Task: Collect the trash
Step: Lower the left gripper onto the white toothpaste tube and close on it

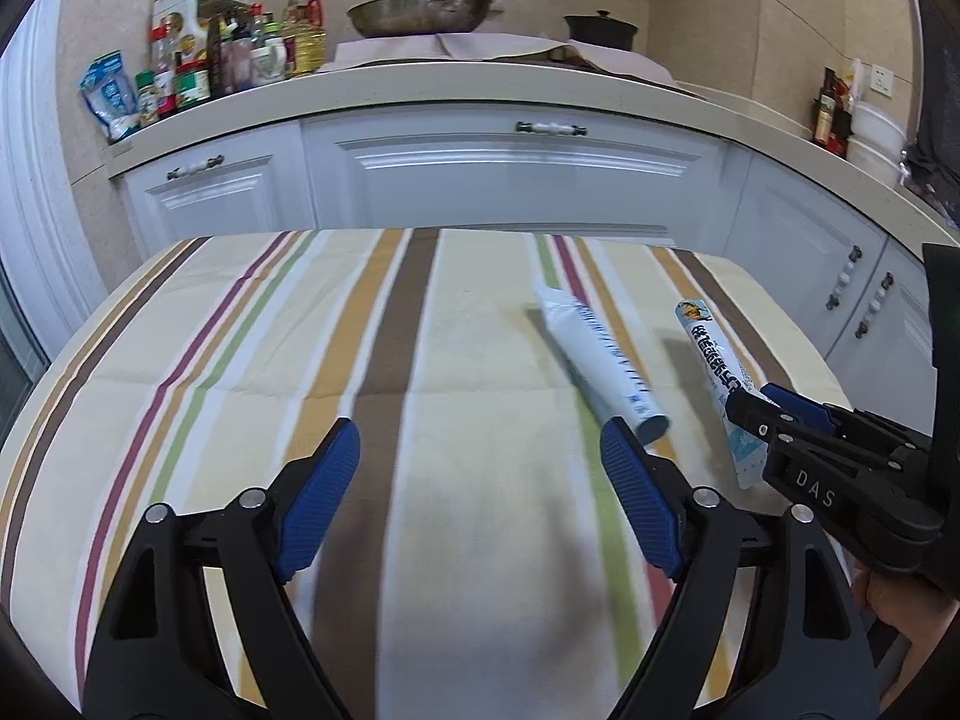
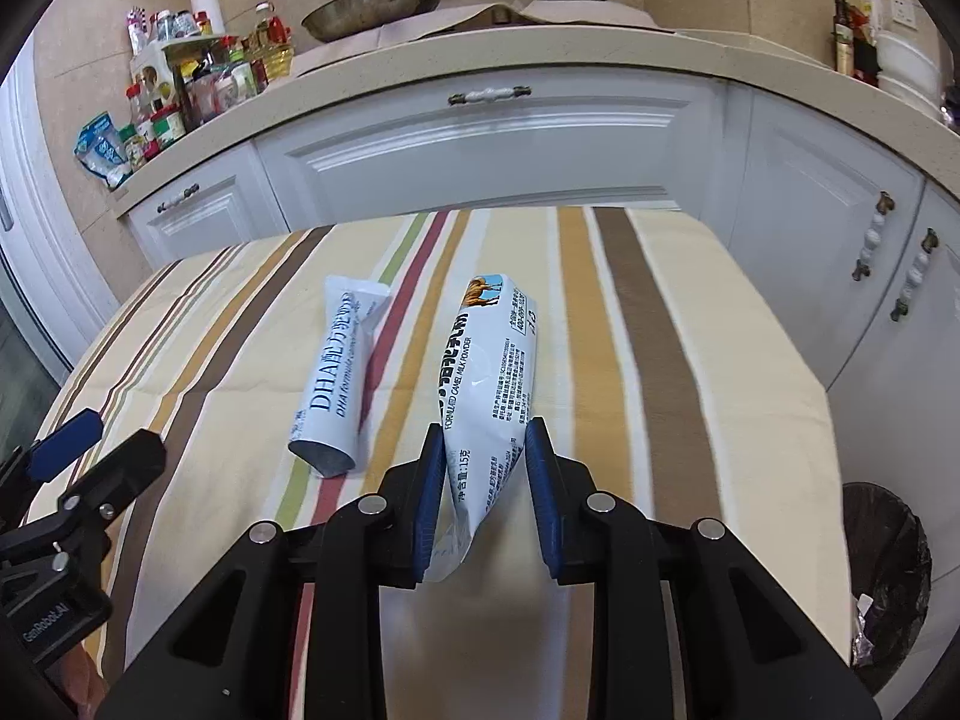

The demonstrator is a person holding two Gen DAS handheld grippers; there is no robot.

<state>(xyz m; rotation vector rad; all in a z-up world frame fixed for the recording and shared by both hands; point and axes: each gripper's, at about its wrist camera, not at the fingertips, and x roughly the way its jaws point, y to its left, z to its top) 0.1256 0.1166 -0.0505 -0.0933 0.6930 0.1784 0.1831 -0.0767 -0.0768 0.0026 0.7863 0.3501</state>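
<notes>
Two empty sachets lie on the striped bench (image 2: 690,324). Right gripper (image 2: 485,450) has its blue fingers (image 2: 543,480) clamped on the near end of the camel milk sachet (image 2: 489,372). Left gripper (image 1: 480,462) hovers with fingers (image 1: 318,498) wide apart, the DHA sachet (image 1: 600,360) just beyond its right finger. Beside the bench, low at the right, stands a lined trash bin (image 2: 888,576).

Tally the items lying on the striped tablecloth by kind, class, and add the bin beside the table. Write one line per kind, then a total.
Milk powder sachets: 2, the DHA sachet and the camel sachet between the right gripper pads
Trash bins: 1, the trash bin
Total: 3
</notes>
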